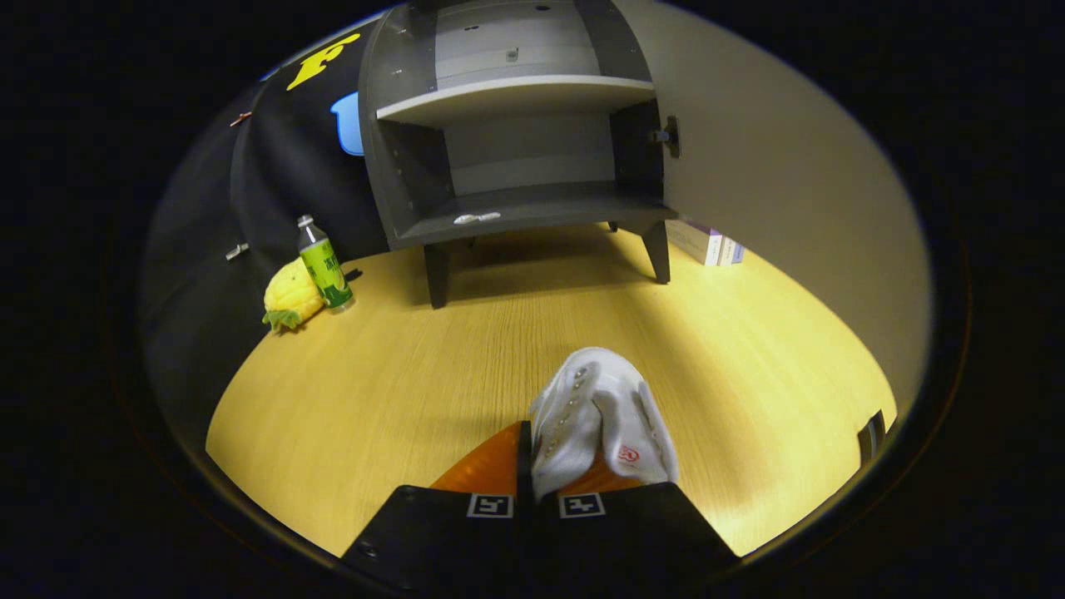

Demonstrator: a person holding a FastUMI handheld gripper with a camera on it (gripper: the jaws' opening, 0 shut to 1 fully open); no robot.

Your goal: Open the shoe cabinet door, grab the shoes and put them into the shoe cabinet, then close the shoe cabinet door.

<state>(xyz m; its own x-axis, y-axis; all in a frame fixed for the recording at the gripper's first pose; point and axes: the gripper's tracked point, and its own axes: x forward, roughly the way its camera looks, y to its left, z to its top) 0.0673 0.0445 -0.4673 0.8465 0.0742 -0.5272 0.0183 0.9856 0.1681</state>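
Jaws point(532, 466) clamped tight on the white shoe point(601, 420), held above the wooden desk point(399, 374), well short of the shoe cabinet point(516, 141); cabinet door point(790, 183) stands wide open, and left of the cabinet sit a green bottle point(324, 266) and pineapple toy point(291, 295)

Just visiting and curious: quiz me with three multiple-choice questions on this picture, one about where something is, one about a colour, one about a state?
1. Where is the green bottle?
A. On the cabinet's shelf
B. Beside the yellow plush toy on the floor
C. Between the fingers

2. What colour is the shoe?
A. White
B. Black
C. Blue

3. How is the shoe cabinet?
A. Door shut
C. Lying on its side
B. Door open, shelves showing

Answers:
1 B, the bottle stands against the toy, left of the cabinet.
2 A, it is white with a small red mark.
3 B, the door is swung aside. The gripper is shut on the shoe.
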